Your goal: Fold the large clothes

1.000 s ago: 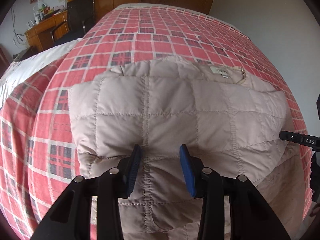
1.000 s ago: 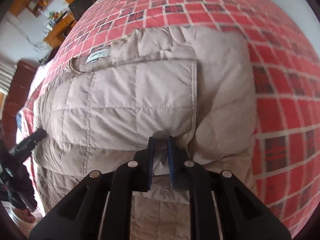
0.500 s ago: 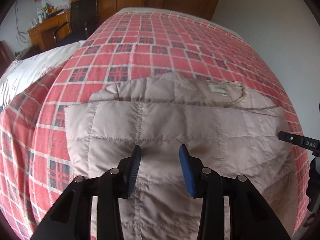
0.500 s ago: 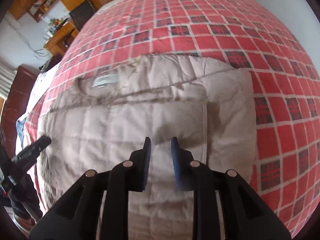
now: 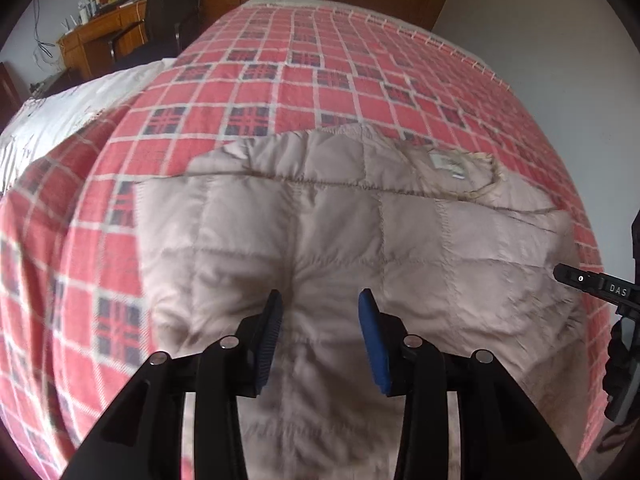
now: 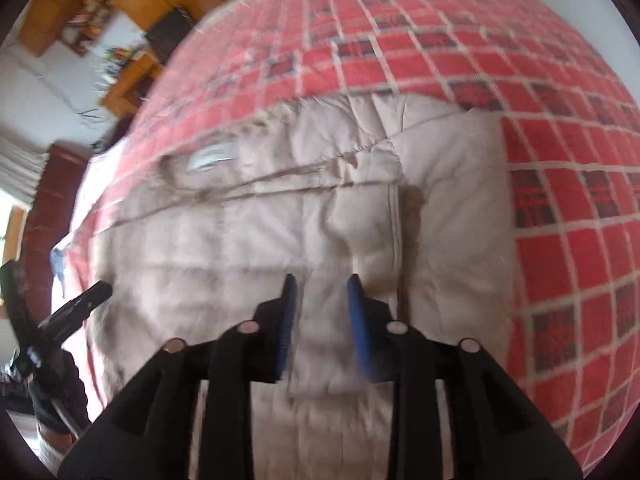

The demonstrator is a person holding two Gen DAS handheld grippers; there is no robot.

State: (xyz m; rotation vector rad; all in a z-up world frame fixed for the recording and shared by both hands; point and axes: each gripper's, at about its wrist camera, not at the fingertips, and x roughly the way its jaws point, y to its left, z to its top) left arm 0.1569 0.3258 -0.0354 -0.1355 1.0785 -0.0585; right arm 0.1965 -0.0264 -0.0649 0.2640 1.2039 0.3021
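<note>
Both hand-held grippers, left (image 5: 319, 312) and right (image 6: 320, 294), gape above the quilted jacket (image 5: 360, 240).

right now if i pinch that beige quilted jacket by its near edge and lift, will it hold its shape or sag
The quilted jacket will probably sag and drape: it already lies in soft folds over the checked bedspread. Its puffy padding suggests it is light for its bulk. The folded layers may slide apart when lifted.

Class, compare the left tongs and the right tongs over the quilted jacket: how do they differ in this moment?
The left tongs gape wider than the right tongs. The left tongs sit over plain quilted panels of the jacket; the right tongs sit beside its folded-over edge. Both are open, blue-padded and holding nothing.
</note>
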